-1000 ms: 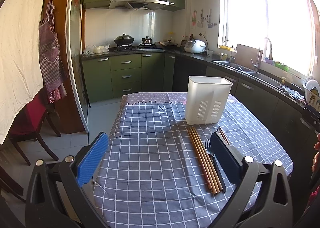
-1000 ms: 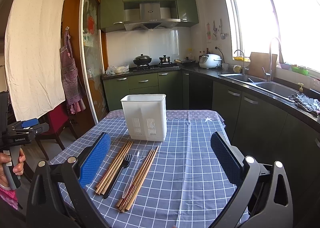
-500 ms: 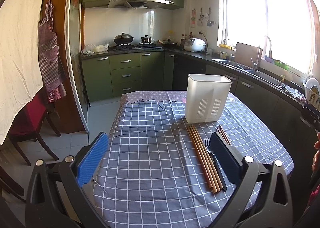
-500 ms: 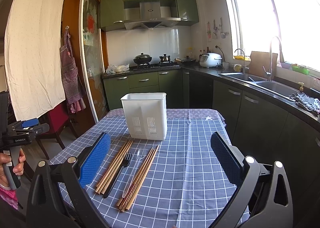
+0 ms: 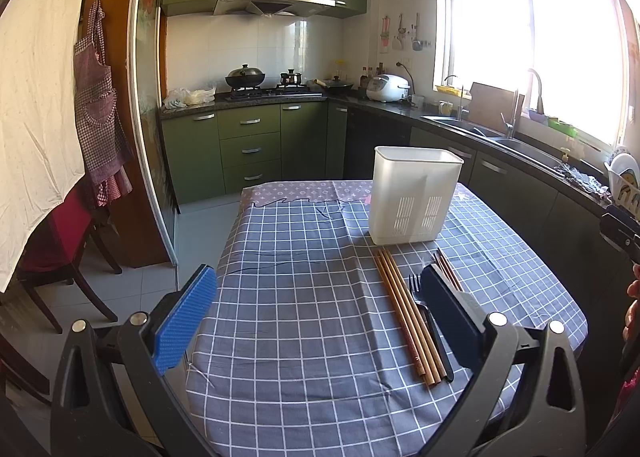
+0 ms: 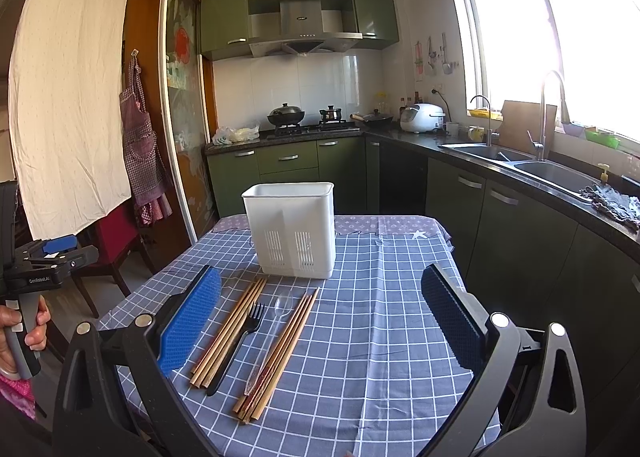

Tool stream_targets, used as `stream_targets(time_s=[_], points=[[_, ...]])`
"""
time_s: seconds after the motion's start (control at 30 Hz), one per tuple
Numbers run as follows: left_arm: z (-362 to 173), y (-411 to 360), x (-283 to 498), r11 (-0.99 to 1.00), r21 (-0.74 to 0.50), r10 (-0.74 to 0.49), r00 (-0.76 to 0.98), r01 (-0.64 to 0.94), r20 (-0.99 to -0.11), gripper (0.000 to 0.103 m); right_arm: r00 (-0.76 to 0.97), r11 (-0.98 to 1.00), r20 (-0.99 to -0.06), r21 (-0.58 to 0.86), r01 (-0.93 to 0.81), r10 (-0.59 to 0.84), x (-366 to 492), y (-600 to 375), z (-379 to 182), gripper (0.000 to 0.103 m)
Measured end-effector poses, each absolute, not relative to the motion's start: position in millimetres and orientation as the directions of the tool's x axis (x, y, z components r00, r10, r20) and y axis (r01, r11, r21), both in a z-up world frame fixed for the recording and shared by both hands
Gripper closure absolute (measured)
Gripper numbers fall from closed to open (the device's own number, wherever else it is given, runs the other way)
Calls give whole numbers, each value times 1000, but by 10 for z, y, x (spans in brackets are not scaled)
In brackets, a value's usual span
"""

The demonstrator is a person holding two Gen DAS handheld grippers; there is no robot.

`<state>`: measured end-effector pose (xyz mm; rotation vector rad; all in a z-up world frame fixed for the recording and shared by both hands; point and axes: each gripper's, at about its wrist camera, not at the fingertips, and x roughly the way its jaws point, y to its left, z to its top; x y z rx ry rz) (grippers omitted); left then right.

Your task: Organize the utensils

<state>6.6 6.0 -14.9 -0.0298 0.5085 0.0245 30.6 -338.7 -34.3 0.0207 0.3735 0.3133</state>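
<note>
A white plastic utensil holder [image 6: 292, 231] [image 5: 414, 201] stands upright on the checked tablecloth. In front of it lie a bundle of light wooden chopsticks [image 6: 228, 335] [image 5: 406, 313], a black plastic fork [image 6: 240, 341] [image 5: 426, 317], a clear plastic spoon [image 6: 270, 337] and a second chopstick bundle [image 6: 280, 353] [image 5: 446, 271]. My right gripper [image 6: 320, 321] hovers open above and near these utensils, holding nothing. My left gripper [image 5: 318, 317] is open over the table's left half, its right finger overlapping the fork and second bundle in that view.
The table [image 6: 380, 337] stands in a kitchen with green cabinets [image 6: 288, 165] behind and a sink counter [image 6: 520, 165] along the right. A red chair [image 5: 68, 241] sits left of the table. A hand holding the left gripper's handle [image 6: 24, 297] shows at the left edge.
Both grippers have barely shifted; the views are almost the same. Nothing was picked up or moved on the table.
</note>
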Motion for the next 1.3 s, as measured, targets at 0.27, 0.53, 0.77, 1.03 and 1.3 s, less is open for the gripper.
stream_targets(time_s=[0.27, 0.53, 0.77, 1.03, 1.3], points=[[-196, 75, 217, 999, -42, -12, 841, -13, -541, 6, 831, 945, -451, 126, -303, 326, 587, -3475, -379, 4], [-410, 35, 875, 998, -58, -36, 680, -9, -732, 6, 665, 957, -698, 108, -268, 265, 1332, -3478, -674, 4], [-720, -324, 1438, 972, -232, -225, 449, 41, -865, 12, 514, 951, -806, 191, -242, 293, 1911, -3458, -919, 4], [-1059, -880, 1713, 955, -293, -297, 242, 54, -923, 47, 405, 938, -848, 282, -201, 342, 2155, -3492, -1146, 18], [-1266, -1135, 1876, 963, -262, -268, 159, 56, -950, 70, 374, 927, -852, 295, -233, 365, 2110, -3462, -1271, 19]])
